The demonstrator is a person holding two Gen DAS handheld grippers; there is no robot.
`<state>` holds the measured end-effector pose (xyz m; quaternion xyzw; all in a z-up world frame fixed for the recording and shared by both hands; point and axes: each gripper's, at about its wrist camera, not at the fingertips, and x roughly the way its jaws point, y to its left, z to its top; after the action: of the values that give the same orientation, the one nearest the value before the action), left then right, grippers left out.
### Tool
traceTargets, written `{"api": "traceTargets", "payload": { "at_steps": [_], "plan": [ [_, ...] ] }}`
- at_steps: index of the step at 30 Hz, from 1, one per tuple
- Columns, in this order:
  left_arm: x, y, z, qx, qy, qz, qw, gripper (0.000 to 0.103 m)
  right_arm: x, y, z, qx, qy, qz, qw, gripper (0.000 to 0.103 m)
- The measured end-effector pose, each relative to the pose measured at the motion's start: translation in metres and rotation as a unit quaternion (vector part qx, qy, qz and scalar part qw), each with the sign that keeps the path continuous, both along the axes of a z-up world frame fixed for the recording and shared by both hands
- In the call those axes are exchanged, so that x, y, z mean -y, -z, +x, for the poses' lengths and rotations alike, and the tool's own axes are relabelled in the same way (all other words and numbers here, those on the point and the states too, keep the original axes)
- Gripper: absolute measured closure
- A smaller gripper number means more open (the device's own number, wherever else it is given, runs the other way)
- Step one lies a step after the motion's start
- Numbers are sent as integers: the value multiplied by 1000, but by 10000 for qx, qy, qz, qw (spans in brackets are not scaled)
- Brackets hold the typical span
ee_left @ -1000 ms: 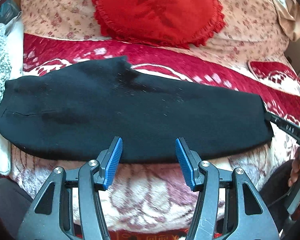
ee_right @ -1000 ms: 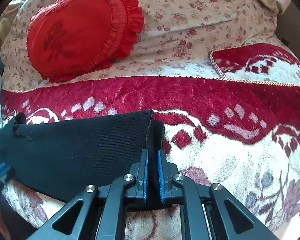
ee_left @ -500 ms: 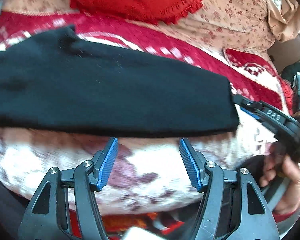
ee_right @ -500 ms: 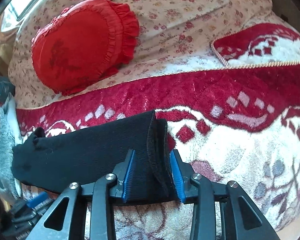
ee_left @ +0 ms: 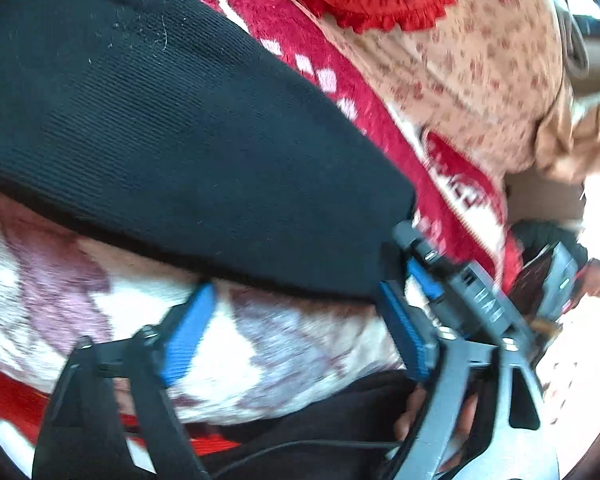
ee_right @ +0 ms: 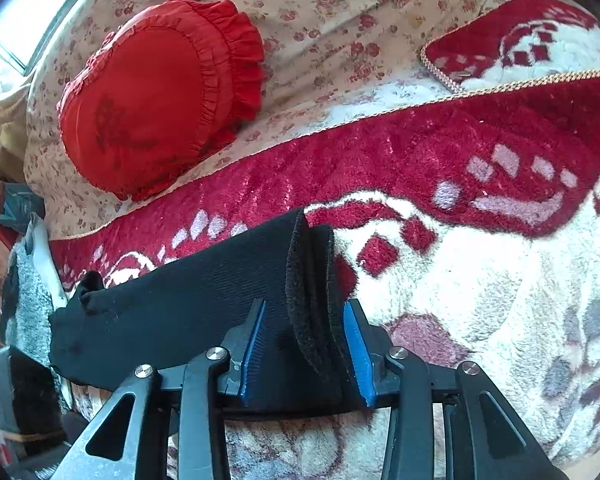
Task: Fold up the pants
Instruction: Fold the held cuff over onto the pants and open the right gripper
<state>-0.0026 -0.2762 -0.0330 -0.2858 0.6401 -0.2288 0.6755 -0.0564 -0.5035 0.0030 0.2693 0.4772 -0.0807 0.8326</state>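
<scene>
Black knit pants (ee_left: 172, 128) lie folded lengthwise across a red and white plush blanket (ee_left: 284, 340). My left gripper (ee_left: 296, 328) is open and empty, its blue pads just below the pants' near edge, close to their right end. In the right wrist view the pants (ee_right: 188, 308) stretch away to the left. My right gripper (ee_right: 306, 354) is open, with the pants' right end lying loose between its blue pads (ee_right: 356, 352). The right gripper also shows in the left wrist view (ee_left: 452, 284), at the pants' right end.
A red frilled cushion (ee_right: 160, 92) rests on a floral cover (ee_right: 340, 12) behind the blanket. A grey fleece item (ee_right: 28, 304) lies beyond the pants' left end. A person's hand (ee_left: 432, 412) holds the right gripper's handle.
My right gripper opened and let go of the pants' end. My left gripper swung right along the pants' near edge toward the right gripper and tilted.
</scene>
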Motion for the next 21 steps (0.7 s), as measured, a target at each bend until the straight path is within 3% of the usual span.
{"api": "traceTargets", "payload": {
  "at_steps": [7,9,11,13,14,21],
  "plan": [
    [2,4,10,-258,-160,-303,9991,18,1,10,9,-49,62,183,9998,63],
    [2,4,11,-234,-95,-207,9995,36,0,13,10,-18,104,190,9998,63],
    [3,5,13,-131,126,-60,9998,82,-1,13,10,37,78,161,9998,66],
    [0,8,12,-110,173,-95,9997,85,-4,9,10,195,-54,170,9997,83],
    [-2,8,12,-98,202,-112,9997,88,-5,5,8,297,-100,166,9994,87],
    [-26,-22,5,334,335,-239,9986,89,-27,-50,0,1085,-430,181,9930,91]
  ]
}}
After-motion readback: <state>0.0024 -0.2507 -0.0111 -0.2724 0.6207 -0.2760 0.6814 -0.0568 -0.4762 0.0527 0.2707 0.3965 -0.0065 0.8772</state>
